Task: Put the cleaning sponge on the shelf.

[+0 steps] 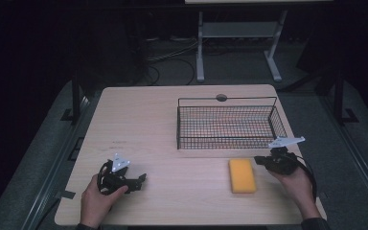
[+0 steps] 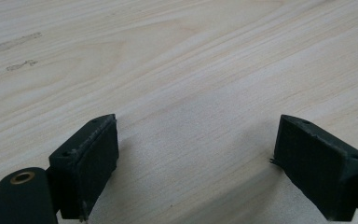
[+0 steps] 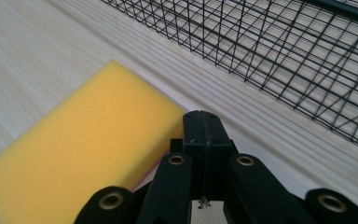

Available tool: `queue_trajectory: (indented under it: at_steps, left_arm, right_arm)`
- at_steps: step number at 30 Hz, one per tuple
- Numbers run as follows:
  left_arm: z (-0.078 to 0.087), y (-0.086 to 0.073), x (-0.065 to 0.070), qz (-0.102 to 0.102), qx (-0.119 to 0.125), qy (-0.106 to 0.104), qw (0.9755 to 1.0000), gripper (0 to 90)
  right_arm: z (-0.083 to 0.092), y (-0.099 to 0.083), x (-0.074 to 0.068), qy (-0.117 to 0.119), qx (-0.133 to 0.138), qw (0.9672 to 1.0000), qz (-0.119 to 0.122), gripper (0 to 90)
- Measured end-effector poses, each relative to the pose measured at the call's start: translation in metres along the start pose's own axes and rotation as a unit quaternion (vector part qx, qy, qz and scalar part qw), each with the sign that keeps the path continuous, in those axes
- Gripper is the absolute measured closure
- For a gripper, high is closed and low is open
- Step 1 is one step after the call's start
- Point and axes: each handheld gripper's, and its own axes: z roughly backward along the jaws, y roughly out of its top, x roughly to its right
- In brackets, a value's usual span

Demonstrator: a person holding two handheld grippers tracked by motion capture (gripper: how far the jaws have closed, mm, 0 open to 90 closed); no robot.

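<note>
A yellow sponge (image 1: 242,176) lies flat on the wooden table (image 1: 172,139), just in front of a black wire basket (image 1: 230,125). My right gripper (image 1: 258,160) is beside the sponge's far right corner, jaws pressed together with nothing between them. In the right gripper view its shut tips (image 3: 204,128) hover at the edge of the sponge (image 3: 84,149), with the basket (image 3: 279,51) beyond. My left gripper (image 1: 141,179) rests low at the table's front left. Its fingers (image 2: 91,158) stand wide apart over bare wood.
The basket holds nothing that I can see and stands at the back right of the table. A round cable hole (image 1: 221,97) sits at the far edge. Beyond the table are a white desk frame (image 1: 239,43) and cables on the dark floor.
</note>
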Motion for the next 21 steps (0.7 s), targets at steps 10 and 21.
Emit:
queue_trajectory:
  at_steps: [10,21]
  left_arm:
    - [0.0,0.0,0.0,0.0,0.0,0.0,1.0,13.0]
    - [0.0,0.0,0.0,0.0,0.0,0.0,1.0,13.0]
  right_arm:
    - [-0.011,0.007,-0.002,0.004,-0.006,1.0,-0.003,89.6]
    - [-0.013,0.011,-0.004,0.005,-0.007,0.9999,-0.006,89.6]
